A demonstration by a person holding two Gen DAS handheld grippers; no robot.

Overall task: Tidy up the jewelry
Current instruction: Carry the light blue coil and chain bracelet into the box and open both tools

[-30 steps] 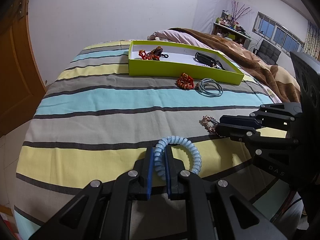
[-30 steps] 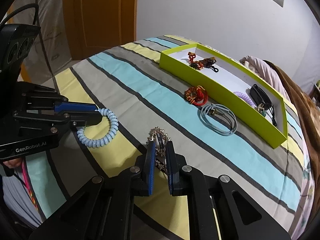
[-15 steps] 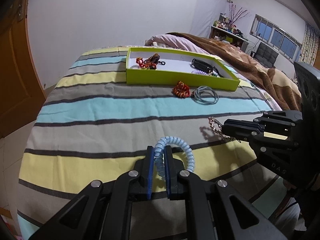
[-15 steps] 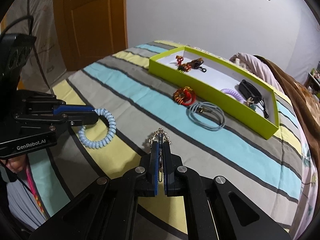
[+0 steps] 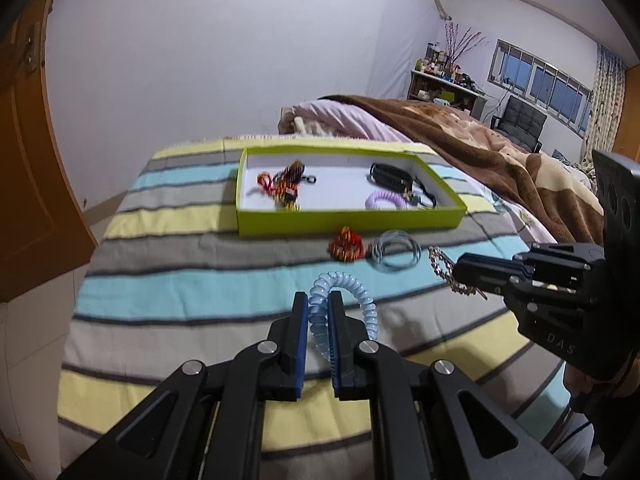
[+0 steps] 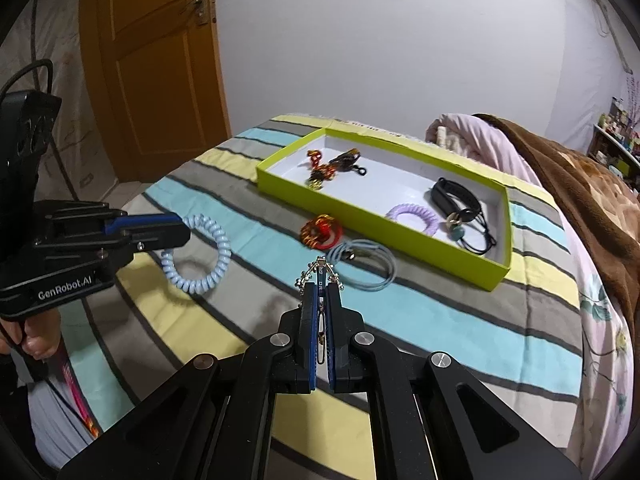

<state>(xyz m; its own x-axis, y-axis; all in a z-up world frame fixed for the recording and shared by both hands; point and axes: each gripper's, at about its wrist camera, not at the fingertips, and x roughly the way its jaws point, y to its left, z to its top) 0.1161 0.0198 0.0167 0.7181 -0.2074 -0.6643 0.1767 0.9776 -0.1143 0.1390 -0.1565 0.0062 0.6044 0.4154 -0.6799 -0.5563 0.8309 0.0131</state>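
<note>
Both grippers (image 5: 319,312) (image 6: 320,300) raised, angled downward

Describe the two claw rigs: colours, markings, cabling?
Both are matte black linkage claws with silver pivot screws and blue pads lining the fingers. The left claw carries white "GenRobot.AI" lettering on its body and a black cable looping from its upper housing. The right claw shows faint "DAS" embossing and round recesses on its housing. A pink patterned strap hangs beside the left grip.

Home bedroom: bed with striped sheet (image 5: 192,280), brown blanket (image 5: 500,152), wooden door (image 6: 156,68), cluttered shelf (image 5: 444,80).
</note>
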